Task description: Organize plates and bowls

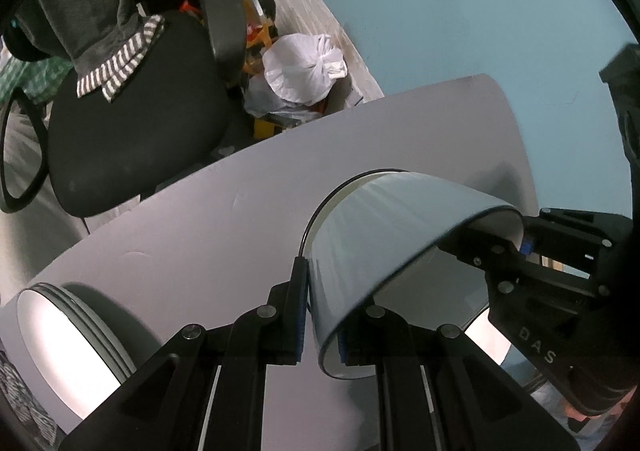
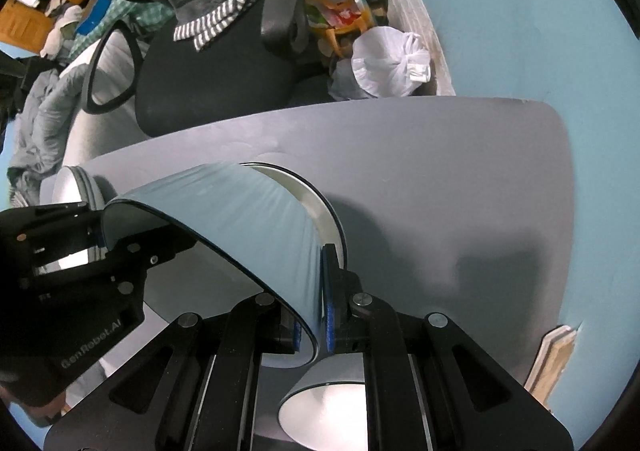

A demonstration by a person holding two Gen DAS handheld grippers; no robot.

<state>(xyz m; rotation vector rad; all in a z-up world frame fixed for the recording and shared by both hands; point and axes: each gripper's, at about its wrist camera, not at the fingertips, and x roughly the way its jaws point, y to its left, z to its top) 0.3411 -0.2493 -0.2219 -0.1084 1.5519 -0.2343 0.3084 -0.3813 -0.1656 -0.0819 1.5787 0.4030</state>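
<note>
Both tongs clamped nearly shut on one pale blue plate (image 1: 400, 235): left tongs (image 1: 322, 325) pinching its rim on one side, right tongs (image 2: 316, 325) on the opposite rim. Plate carried above the desk (image 1: 200, 235). Stack of plates (image 1: 68, 335) off to the left of left tongs. Keep both ends level, lower together, release only once seated on the stack.

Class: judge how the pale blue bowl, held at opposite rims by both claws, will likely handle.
The bowl looks stiff, keeping its shape in the left claw and right claw. Its glossy wall may slip. Probably breakable.
</note>
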